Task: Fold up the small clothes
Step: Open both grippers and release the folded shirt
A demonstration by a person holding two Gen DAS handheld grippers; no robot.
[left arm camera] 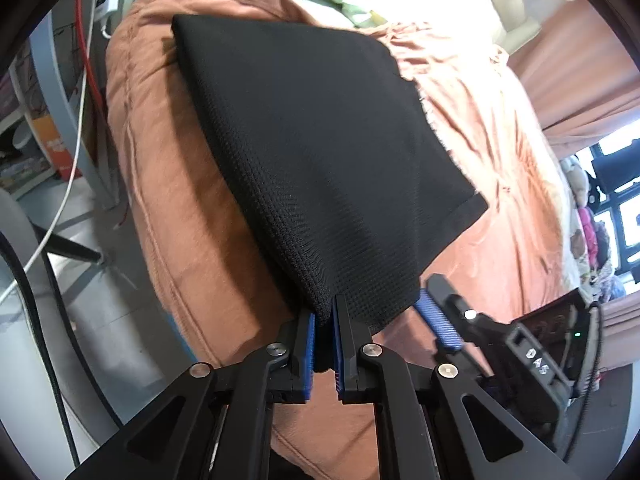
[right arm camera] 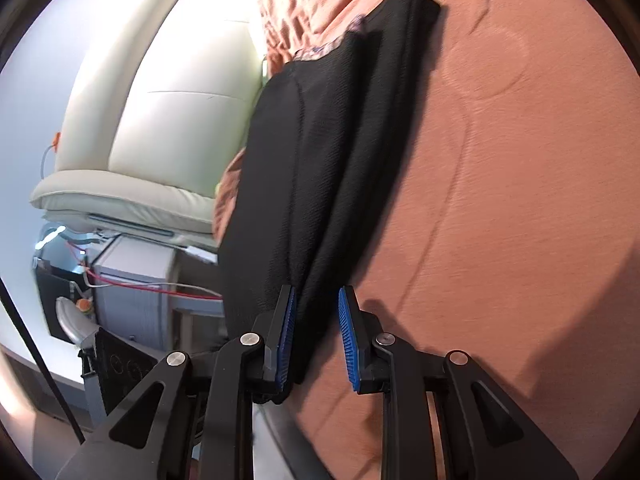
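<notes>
1. A black knit garment [left arm camera: 304,152] lies folded on an orange bed cover [left arm camera: 168,184]
2. Left gripper [left arm camera: 324,312]: jaws clamped on its near corner, hiding that edge
3. Right gripper [right arm camera: 316,312]: jaws apart, straddling the fold; contact unclear

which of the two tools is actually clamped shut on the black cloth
The left tool: its blue pads pinch the black knitted garment. The right tool stands open around a fold.
</notes>
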